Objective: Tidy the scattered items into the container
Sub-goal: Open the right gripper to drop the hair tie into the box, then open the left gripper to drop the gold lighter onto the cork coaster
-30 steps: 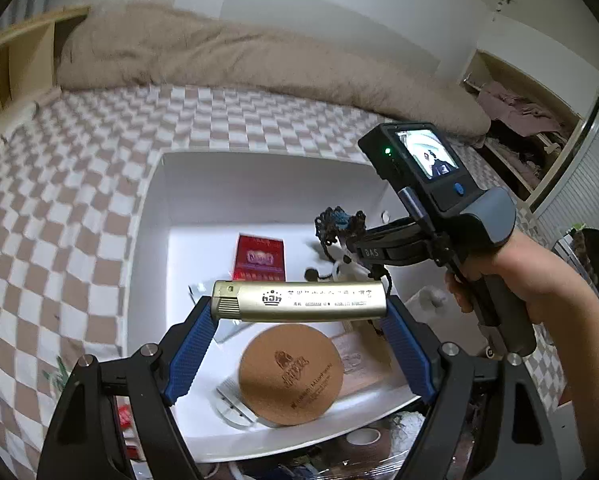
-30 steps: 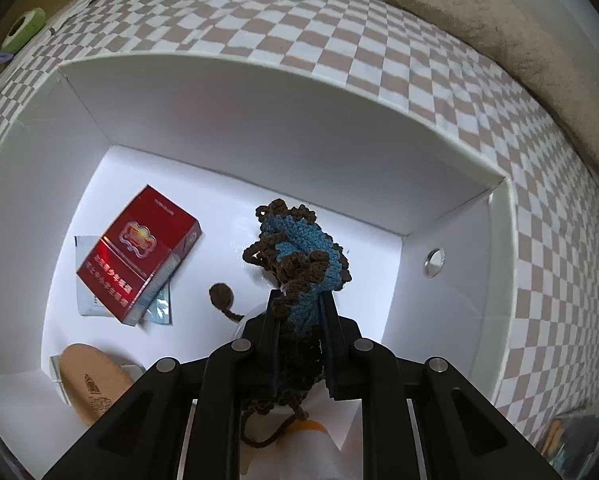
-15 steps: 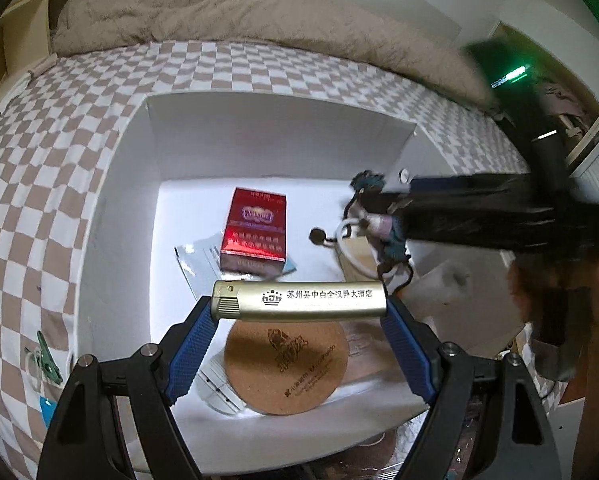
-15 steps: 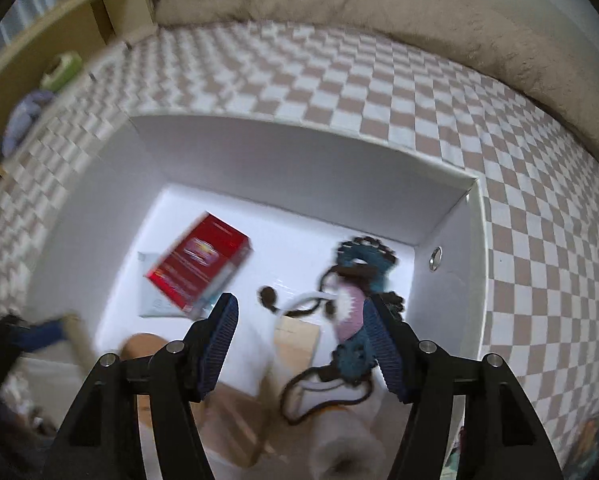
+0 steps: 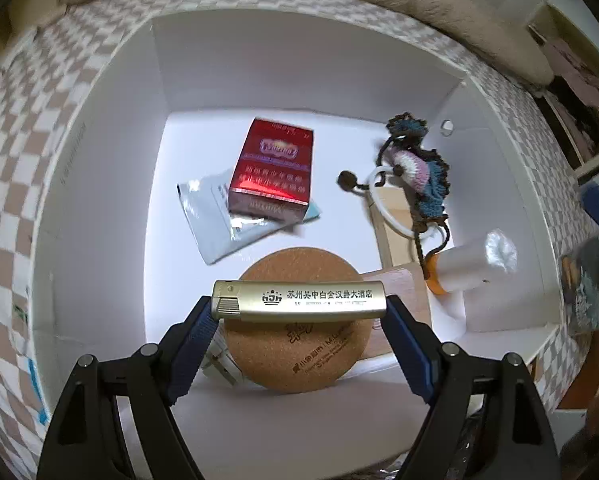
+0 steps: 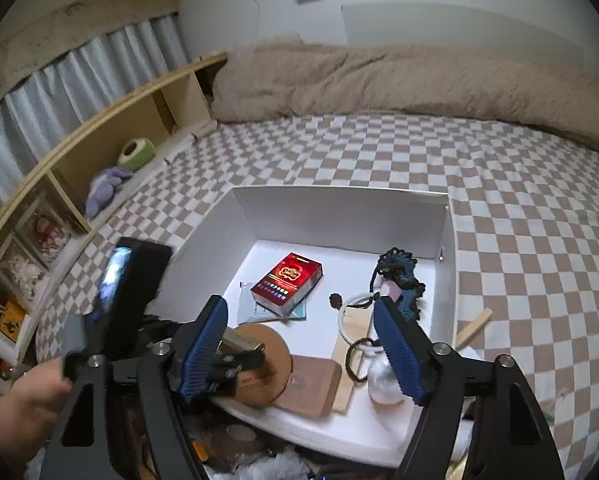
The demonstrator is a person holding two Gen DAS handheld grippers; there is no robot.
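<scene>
The left claw (image 5: 299,302) is pinching a gold lighter (image 5: 298,301) end to end between its blue pads, holding it crosswise over the open white box (image 5: 99,168) that is sitting on the checked bed sheet (image 6: 519,200). Directly beneath the lighter a round cork coaster (image 5: 299,344) is lying on the box floor, partly over a wooden board (image 6: 311,386). Farther in, a red packet (image 5: 273,170) is resting on a pale foil sachet (image 5: 215,220), and towards the right wall a blue and brown crocheted charm (image 5: 419,168) is lying across a white ring (image 6: 353,318), near a white bottle with an orange collar (image 5: 465,264). The right claw (image 6: 303,350) is standing spread with nothing between its pads, its jaws having just been opening, looking from above the near edge of the box. A hand (image 6: 23,392) is gripping the left tool's handle at the lower left of the right view
</scene>
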